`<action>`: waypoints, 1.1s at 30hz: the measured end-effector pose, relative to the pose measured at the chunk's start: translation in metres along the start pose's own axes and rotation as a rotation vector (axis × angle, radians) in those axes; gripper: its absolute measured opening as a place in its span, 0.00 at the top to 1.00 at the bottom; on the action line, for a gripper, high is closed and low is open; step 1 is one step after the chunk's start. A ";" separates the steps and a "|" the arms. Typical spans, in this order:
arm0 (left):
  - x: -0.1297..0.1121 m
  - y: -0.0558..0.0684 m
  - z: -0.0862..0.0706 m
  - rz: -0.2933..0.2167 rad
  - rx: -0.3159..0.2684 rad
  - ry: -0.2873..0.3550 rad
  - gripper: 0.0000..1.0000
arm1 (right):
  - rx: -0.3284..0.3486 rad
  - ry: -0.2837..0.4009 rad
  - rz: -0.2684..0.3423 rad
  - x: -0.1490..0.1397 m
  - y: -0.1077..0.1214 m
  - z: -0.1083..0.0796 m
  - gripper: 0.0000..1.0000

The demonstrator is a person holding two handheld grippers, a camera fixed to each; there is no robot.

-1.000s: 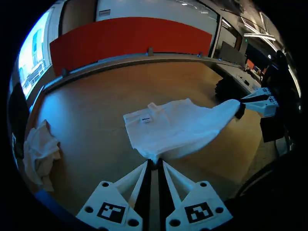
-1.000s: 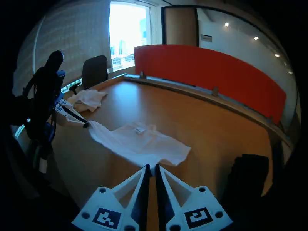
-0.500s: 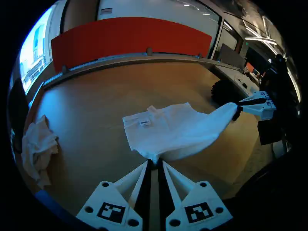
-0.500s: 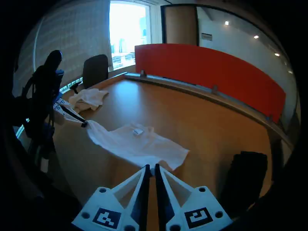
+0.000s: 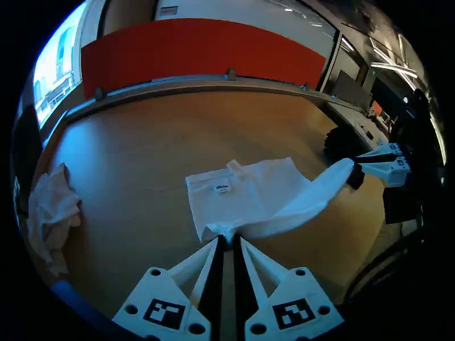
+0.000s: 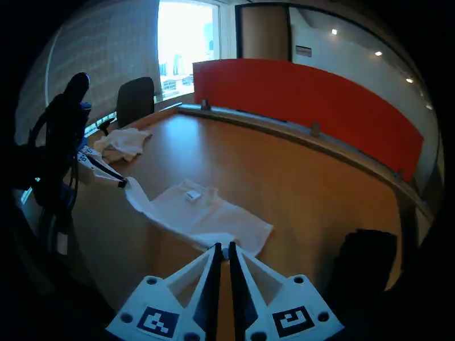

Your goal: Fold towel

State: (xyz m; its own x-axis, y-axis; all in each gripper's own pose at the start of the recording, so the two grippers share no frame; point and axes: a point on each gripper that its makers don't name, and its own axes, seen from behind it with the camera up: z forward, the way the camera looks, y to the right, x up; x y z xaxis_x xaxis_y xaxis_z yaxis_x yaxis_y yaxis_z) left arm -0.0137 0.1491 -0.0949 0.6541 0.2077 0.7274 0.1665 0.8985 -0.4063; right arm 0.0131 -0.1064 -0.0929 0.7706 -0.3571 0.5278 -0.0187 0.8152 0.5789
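The left tongs (image 5: 227, 241) are pressed together on one near corner of the white towel (image 5: 250, 190), and the right tongs (image 6: 223, 248) pinch the other near corner. That edge hangs lifted between them, while the far half lies flat on the surface (image 5: 142, 142), close to its near edge.

The chief risk, as I judge it, is a slipped corner: each pair of tongs seems to hold little cloth, and pulling the hands apart could tug it free. If one hand travels ahead of the other, the fold would land skewed and the edges would not meet. Dragging rather than lifting could slide or bunch the flat half on the smooth wood.

A crumpled cloth (image 5: 50, 213) sits well apart by the surface's left edge, out of the fold's path. Nothing here serves as a container; towel and cloth both lie bare on the surface.
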 end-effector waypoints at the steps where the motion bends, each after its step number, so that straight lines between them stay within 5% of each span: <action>1: 0.001 -0.002 0.003 -0.003 0.002 0.000 0.89 | -0.002 -0.003 0.004 0.000 0.002 0.004 0.90; 14: 0.020 -0.023 0.044 -0.016 0.018 -0.010 0.89 | -0.014 -0.046 0.041 -0.009 0.022 0.045 0.90; 22: 0.020 -0.030 0.062 -0.015 0.017 -0.024 0.89 | -0.016 -0.067 0.044 -0.013 0.031 0.060 0.90; 33: 0.014 -0.044 0.104 -0.019 0.045 -0.052 0.89 | -0.032 -0.107 0.077 -0.025 0.046 0.097 0.90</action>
State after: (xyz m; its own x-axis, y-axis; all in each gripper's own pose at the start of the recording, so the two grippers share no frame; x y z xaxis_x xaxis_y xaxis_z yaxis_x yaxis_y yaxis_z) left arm -0.0889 0.1530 -0.0091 0.6119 0.2093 0.7627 0.1442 0.9187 -0.3678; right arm -0.0692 -0.1042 -0.0191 0.6955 -0.3380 0.6341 -0.0535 0.8556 0.5148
